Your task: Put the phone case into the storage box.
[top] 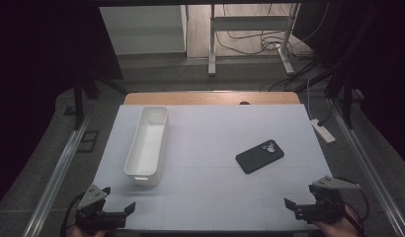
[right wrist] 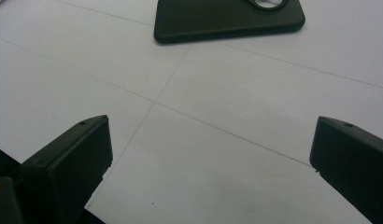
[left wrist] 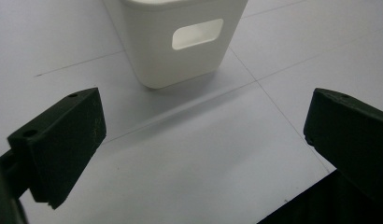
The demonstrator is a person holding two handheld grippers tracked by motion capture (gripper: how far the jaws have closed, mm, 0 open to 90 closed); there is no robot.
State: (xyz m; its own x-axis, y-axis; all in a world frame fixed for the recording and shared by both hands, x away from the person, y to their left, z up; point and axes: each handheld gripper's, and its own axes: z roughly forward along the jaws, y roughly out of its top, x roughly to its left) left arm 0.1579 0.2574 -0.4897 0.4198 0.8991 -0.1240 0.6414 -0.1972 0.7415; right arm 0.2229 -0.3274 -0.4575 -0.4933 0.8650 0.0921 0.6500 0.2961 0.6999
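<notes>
A long white bin [top: 147, 143] lies on the left half of the white table [top: 215, 197], lengthwise away from me. A black phone [top: 260, 156] lies camera side up on the right half. My left gripper [top: 118, 197] hovers at the near left corner, open and empty. In the left gripper view the bin's near end [left wrist: 175, 42], with its handle slot, stands ahead of my left gripper [left wrist: 206, 135]. My right gripper [top: 302, 195] is at the near right corner, open and empty. In the right gripper view the phone [right wrist: 227, 18] lies beyond my right gripper [right wrist: 210, 154].
A wooden strip [top: 210, 98] borders the table's far side. Metal rails [top: 57, 173] run along both sides. A white power strip [top: 323, 131] lies on the floor at the right, with cables and a desk frame [top: 250, 24] farther back.
</notes>
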